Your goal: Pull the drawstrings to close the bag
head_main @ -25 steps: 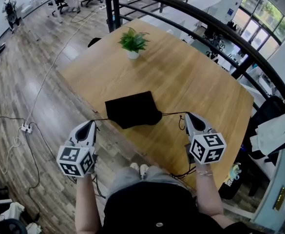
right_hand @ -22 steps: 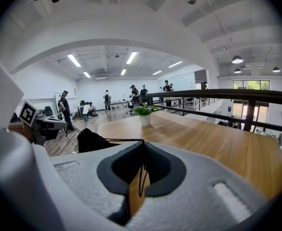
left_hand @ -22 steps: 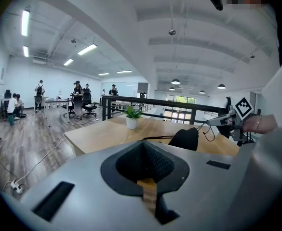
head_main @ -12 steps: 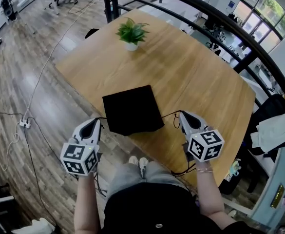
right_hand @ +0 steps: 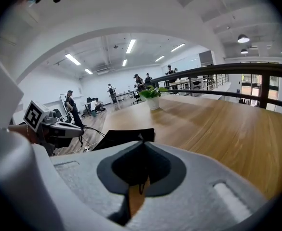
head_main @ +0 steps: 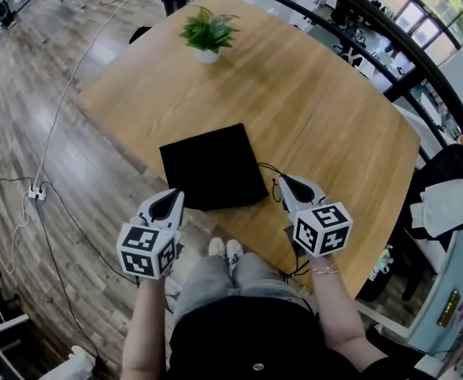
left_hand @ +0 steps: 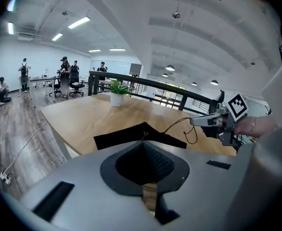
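Two thin black drawstring cords (head_main: 271, 171) are the places to hold: one is pinched in the clamped jaws of the left gripper (head_main: 172, 196), the other in those of the right gripper (head_main: 283, 183), either side of the black fabric bag (head_main: 213, 167). Soft and light, it lies flat at the near edge of the wooden table (head_main: 318, 109) and will likely slide or bunch. Bare tabletop beyond and open floor alongside leave room to pull outward.

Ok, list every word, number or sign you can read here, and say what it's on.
No legible words or numbers anywhere.
Marker cube on the left gripper, marker cube on the right gripper: black-and-white square patterns only, no lettering.
Yellowish plate at the head view's lower right edge: too small to read.
Black drawstring bag: no print visible.
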Demonstrator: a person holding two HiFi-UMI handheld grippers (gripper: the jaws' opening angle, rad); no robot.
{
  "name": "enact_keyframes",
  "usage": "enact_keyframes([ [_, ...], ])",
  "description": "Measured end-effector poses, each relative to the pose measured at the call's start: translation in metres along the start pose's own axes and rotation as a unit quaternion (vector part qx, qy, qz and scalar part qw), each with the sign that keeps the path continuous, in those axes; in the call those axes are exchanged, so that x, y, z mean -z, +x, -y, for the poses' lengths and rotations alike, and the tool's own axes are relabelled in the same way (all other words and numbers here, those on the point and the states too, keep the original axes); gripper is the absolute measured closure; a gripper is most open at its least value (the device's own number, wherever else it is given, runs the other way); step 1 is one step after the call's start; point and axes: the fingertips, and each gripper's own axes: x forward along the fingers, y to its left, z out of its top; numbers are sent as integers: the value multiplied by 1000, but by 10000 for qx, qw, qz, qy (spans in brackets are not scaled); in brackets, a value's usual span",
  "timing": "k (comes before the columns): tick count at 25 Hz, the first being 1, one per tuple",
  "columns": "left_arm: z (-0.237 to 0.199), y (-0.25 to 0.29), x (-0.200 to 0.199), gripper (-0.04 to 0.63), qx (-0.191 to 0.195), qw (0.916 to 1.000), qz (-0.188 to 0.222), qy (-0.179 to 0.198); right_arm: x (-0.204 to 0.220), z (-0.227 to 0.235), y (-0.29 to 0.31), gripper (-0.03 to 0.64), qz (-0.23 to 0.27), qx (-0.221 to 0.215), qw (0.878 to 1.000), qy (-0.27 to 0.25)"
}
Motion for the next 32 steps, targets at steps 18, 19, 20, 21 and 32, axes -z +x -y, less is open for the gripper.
enact_keyframes([
  [18, 36, 54, 36, 553, 753, 9938, -820, -42, 56, -30, 41, 508, -844, -424, 9948, 388],
  [19, 38, 55, 37, 492, 787, 9933, -844, -48, 59, -29, 40, 490, -889, -379, 9946, 371],
  [20, 40, 54, 38, 440, 807, 9930, -866, -53, 60, -27, 38, 474, -919, -333, 9946, 357],
  [21, 41, 54, 39, 433, 801, 9929, -878, -49, 61, -26, 36, 460, -930, -288, 9946, 349],
  [32, 29, 21, 27, 350, 140, 9986, -508, 20, 35, -30, 8, 419, -411, -225, 9986, 264],
])
